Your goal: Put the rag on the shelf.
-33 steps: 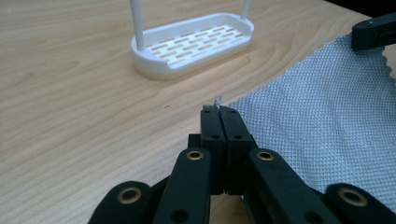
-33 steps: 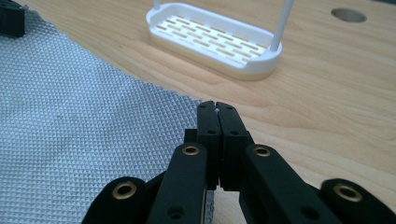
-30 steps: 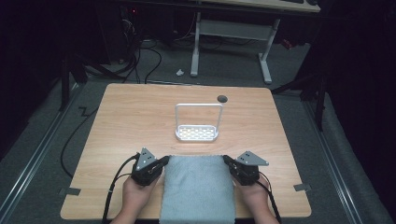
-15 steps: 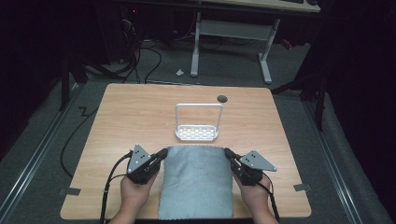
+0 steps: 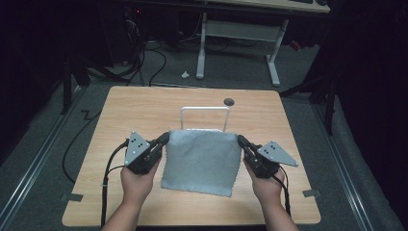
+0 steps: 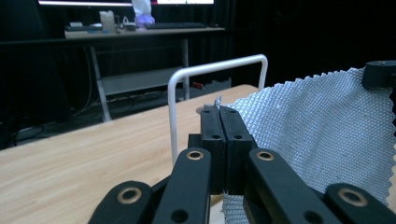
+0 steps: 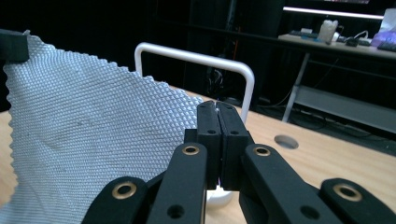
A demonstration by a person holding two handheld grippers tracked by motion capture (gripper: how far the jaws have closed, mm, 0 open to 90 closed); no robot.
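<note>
Cloth (image 5: 202, 161) pinched at both top corners — rack (image 5: 204, 111) just behind.

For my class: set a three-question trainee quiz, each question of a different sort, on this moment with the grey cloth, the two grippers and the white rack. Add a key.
1. True or false: the grey cloth lies flat on the wooden table.
2. Which corners of the cloth do the left gripper and the right gripper pinch? A) the far two B) the near two C) one far, one near
3. What stands right behind the cloth's top edge?

Key
1. False: its far edge is lifted, and only the near edge rests on the table.
2. A; each gripper's fingers are shut on one corner.
3. The white wire rack, with its upright hoop.
</note>
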